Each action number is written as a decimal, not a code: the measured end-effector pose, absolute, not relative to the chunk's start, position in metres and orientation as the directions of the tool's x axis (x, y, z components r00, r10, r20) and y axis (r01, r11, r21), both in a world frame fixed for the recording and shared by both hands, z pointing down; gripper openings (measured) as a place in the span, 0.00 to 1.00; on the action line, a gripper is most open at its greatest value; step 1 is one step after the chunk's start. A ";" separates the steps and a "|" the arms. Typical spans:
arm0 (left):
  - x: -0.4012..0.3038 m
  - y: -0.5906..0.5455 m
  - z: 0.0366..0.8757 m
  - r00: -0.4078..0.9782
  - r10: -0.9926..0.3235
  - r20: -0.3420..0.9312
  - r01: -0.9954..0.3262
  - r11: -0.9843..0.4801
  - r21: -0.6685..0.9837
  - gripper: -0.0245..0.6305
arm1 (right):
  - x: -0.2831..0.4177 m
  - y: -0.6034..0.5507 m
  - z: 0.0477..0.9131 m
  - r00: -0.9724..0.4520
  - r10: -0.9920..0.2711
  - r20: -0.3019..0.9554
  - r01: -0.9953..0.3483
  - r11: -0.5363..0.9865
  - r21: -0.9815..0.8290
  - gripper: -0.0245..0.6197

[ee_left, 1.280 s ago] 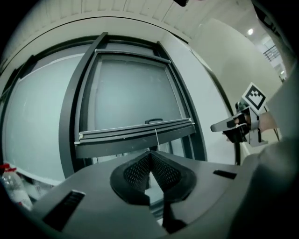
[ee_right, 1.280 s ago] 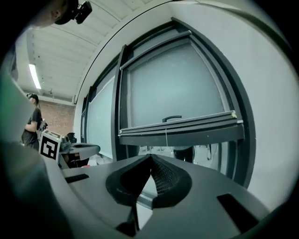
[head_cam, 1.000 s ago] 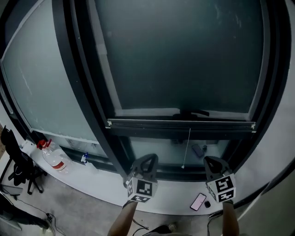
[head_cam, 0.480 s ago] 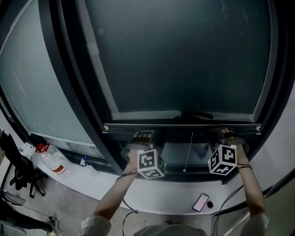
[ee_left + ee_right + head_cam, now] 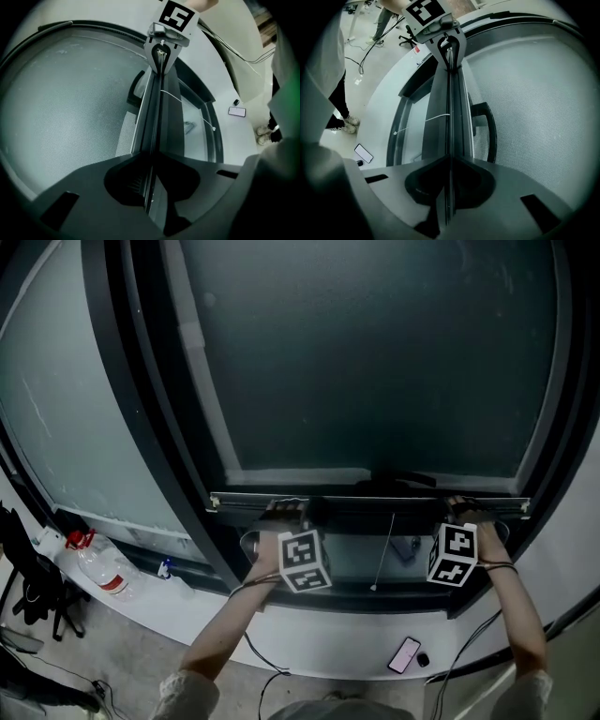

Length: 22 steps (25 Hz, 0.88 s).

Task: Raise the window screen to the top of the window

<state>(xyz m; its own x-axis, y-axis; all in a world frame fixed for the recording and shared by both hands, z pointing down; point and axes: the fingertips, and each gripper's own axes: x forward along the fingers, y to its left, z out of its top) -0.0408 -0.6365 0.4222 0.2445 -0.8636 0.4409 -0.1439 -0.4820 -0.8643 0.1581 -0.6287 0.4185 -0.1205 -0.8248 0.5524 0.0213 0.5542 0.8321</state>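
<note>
While the window screen [image 5: 375,362] hung fully down across the tall dark-framed window [image 5: 141,399], its mesh covered nearly the whole pane as a fine, matte grey weave. The screen's bottom rail [image 5: 356,502], a long, straight bar of dark metal with channelled edges, sat low in the opening, just above the pale sill [image 5: 309,652]. Both tools were closed on that rail: the left gripper [image 5: 151,163] pinched it near its left end and the right gripper [image 5: 450,161] near its right end, each pair of smooth black jaws drawn in narrow against the thin metal edge. The grasp looked complete, so the step in hand appeared to be the start of the lift. The next move would probably call for raising both ends together and level, so the rail would not skew or bind in the side tracks. A looped black handle [image 5: 486,131] stood out from the rail's middle, a thin white pull cord [image 5: 384,554] dangled beneath, and a small phone [image 5: 404,653] lay on the sill.
</note>
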 end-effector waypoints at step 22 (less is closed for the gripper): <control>-0.040 -0.636 0.430 0.132 -0.800 0.585 -0.012 -0.592 -0.806 0.07 | 0.151 -0.623 0.419 -0.107 -0.681 0.724 0.071 0.721 0.689 0.07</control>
<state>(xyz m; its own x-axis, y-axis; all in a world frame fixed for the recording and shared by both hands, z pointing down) -0.0395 -0.6358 0.4298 0.1316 -0.8000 0.5854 -0.0122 -0.5918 -0.8060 0.1512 -0.6226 0.4186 -0.1067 -0.6811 0.7243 0.0706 0.7215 0.6888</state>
